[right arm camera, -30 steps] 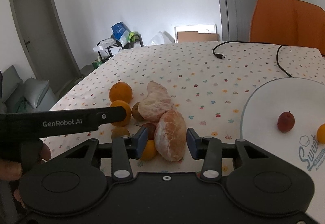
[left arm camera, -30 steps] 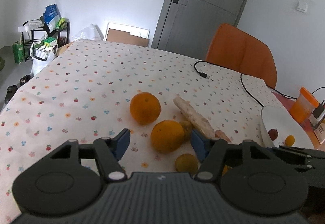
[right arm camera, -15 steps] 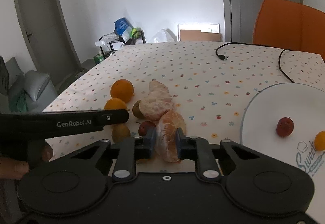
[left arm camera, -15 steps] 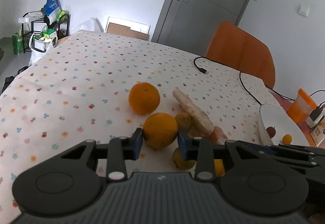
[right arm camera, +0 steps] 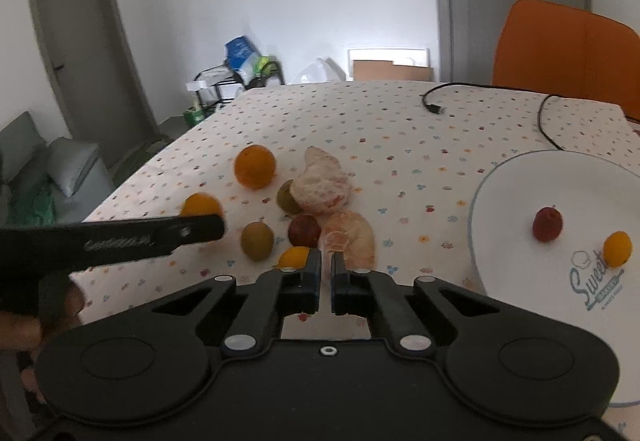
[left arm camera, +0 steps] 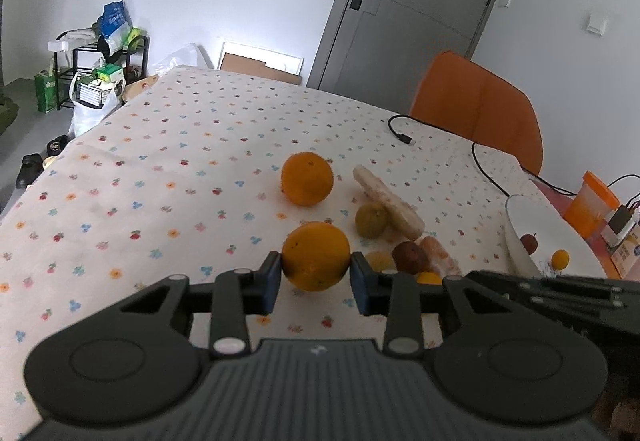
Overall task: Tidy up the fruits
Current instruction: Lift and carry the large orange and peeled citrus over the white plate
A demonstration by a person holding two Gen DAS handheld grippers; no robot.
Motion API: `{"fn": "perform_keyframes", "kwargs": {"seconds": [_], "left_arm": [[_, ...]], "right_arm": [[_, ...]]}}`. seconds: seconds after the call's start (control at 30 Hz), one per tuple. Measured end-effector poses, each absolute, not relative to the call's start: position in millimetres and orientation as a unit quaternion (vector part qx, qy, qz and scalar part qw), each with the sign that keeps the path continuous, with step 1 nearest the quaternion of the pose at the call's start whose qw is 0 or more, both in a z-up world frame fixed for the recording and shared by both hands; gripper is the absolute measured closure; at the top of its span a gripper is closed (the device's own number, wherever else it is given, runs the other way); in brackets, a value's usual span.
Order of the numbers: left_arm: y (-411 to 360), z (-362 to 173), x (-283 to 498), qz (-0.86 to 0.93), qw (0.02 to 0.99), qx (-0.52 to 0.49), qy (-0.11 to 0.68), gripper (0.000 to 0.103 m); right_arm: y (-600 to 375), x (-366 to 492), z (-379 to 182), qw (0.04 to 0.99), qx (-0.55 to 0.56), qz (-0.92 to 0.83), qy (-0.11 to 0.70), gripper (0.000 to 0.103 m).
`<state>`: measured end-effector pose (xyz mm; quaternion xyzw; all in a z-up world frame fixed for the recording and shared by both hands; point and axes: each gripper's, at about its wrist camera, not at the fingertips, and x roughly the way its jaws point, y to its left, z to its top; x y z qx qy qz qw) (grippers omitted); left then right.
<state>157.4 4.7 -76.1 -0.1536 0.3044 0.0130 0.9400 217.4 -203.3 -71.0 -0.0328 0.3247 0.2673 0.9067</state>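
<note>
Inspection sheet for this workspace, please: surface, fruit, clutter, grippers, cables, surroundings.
Surface: white flower-print tablecloth, flat.
Job's things: round orange in the left grip. Loose on the cloth: second orange, peeled citrus pieces, small green, red and yellow fruits. The white printed plate holds a small red fruit and a small orange fruit.
Clutter: orange plastic cup beyond the plate.
Grippers: left gripper shut on the round orange; right gripper shut, nothing seen between its pads.
Cables: black cable loose across the cloth.
Surroundings: orange chair, grey door, cluttered black shelf.
</note>
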Motion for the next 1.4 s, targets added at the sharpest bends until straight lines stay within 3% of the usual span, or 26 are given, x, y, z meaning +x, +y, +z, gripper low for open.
{"fn": "perform_keyframes", "kwargs": {"seconds": [0.27, 0.53, 1.13, 1.2, 1.23, 1.4], "left_arm": [[14, -81, 157, 0.021, 0.938, -0.161, 0.306, 0.068], [20, -84, 155, 0.023, 0.938, -0.170, 0.300, 0.068], [27, -84, 146, 0.028, 0.938, -0.180, 0.295, 0.068], [27, -84, 146, 0.030, 0.938, -0.181, 0.294, 0.068], [27, -84, 146, 0.030, 0.938, -0.181, 0.294, 0.068], [24, -82, 143, 0.029, 0.939, -0.180, 0.292, 0.068]], "right_arm": [[-194, 224, -73, 0.908, -0.041, 0.262, 0.325, 0.061], [-182, 234, -72, 0.911, -0.061, 0.258, 0.317, 0.051], [-172, 234, -85, 0.904, -0.096, 0.244, 0.338, 0.053], [-169, 234, -86, 0.907, -0.109, 0.237, 0.330, 0.060], [-169, 234, -86, 0.907, -0.109, 0.237, 0.330, 0.069], [-175, 231, -82, 0.905, -0.103, 0.248, 0.330, 0.070]]}}
